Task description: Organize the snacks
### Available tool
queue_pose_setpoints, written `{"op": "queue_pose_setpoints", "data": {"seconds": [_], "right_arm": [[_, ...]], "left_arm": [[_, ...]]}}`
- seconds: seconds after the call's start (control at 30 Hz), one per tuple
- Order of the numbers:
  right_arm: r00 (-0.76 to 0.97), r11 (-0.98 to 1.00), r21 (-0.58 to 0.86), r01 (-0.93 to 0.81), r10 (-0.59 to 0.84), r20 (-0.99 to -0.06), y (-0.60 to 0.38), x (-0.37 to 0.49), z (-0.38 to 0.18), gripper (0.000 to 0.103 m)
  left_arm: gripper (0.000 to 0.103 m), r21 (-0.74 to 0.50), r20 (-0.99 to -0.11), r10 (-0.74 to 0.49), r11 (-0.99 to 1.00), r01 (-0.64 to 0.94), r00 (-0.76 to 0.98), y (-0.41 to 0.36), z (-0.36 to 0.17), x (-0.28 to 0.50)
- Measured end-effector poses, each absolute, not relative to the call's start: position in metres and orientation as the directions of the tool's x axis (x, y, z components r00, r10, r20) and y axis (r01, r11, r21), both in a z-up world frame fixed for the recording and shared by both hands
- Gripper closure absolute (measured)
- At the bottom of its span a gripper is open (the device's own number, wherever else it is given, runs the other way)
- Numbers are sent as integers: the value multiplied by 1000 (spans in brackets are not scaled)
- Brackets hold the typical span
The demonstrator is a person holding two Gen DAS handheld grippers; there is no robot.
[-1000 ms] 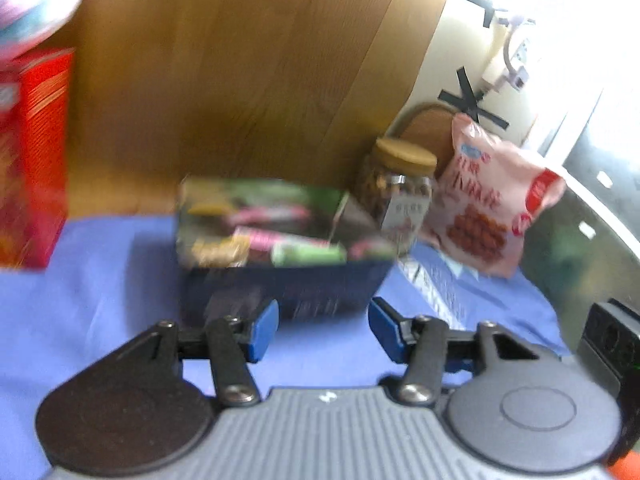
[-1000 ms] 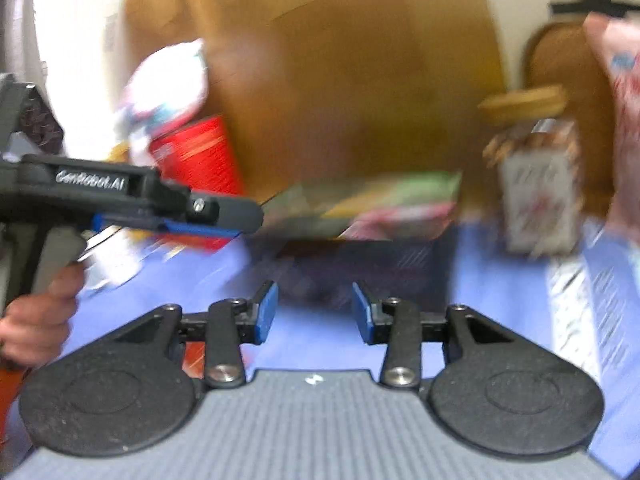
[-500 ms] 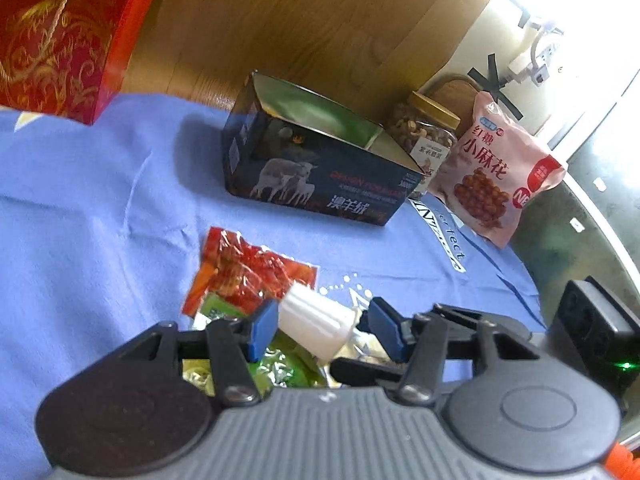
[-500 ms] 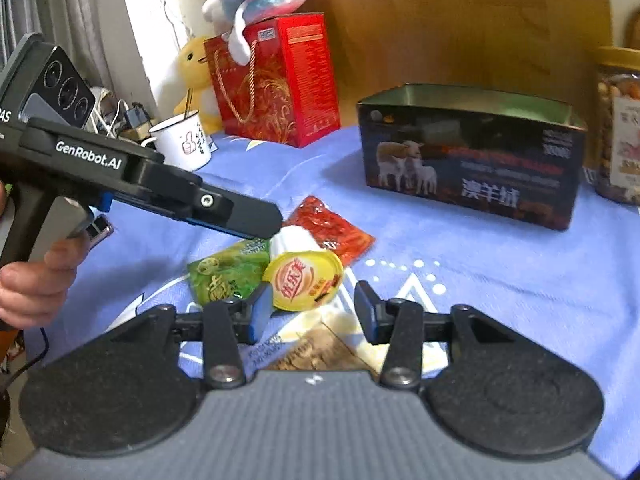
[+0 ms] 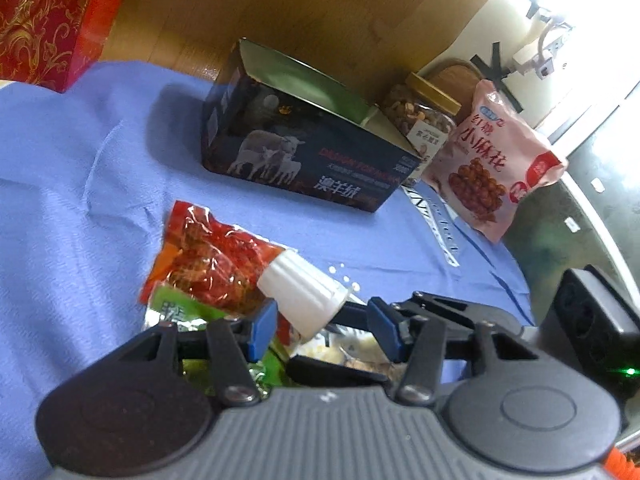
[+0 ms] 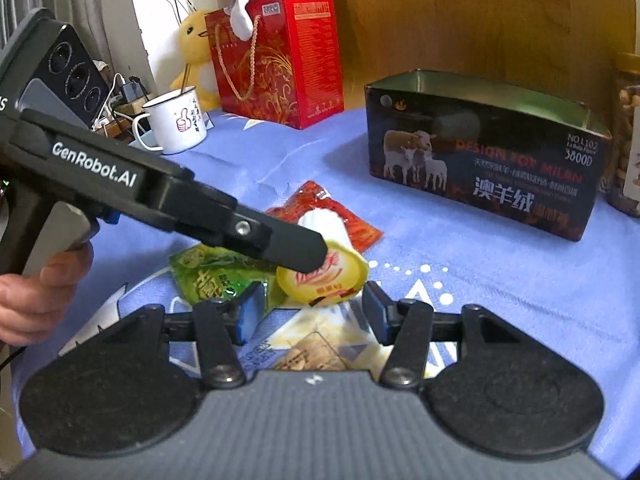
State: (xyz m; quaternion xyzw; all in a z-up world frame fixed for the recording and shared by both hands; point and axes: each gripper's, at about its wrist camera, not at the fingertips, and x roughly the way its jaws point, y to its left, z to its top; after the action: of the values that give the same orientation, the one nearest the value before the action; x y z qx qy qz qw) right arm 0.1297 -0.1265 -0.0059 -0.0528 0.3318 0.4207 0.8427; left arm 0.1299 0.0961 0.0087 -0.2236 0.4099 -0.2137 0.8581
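"GenRobot.AI" left gripper (image 6: 316,258); tin (image 6: 484,160) "NO.L102 3800D"

- white jelly cup (image 5: 301,297) with a yellow foil lid (image 6: 323,278), tipped on its side on the snack pile
- red crinkly packet (image 5: 208,260) flat under it
- green packet (image 6: 208,276) just beside, partly covered
- dark open-top sheep-print box (image 6: 484,164) farther back, upright, well apart from the pile

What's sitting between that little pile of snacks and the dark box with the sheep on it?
Nothing: in the right wrist view only bare blue cloth separates the red packet from the box.
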Motion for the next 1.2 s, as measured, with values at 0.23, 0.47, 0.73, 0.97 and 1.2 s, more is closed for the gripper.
{"op": "queue_pose_setpoints", "data": {"seconds": [0.23,0.47,0.73,0.97,1.2], "right_arm": [[438,654,209,-727,676,-592,-134,131,-6,54],[474,661,138,-738,652,-591,-133,132,-2,43],[485,661,128,-739,655,-580,-126,139,-3,57],[561,689,118,-715,667,-490,-144,136,19,57],[650,733,107,-672,652,-389,-137,181,44,57]], "left_arm": [[56,-552,-612,-540,815,177,577,90,7,138],[56,-554,-603,-534,815,171,593,96,8,141],[62,-523,-616,-523,831,192,589,83,14,144],[62,-519,-547,-555,812,266,627,76,49,155],[61,-460,-519,-497,848,263,696,74,84,210]]}}
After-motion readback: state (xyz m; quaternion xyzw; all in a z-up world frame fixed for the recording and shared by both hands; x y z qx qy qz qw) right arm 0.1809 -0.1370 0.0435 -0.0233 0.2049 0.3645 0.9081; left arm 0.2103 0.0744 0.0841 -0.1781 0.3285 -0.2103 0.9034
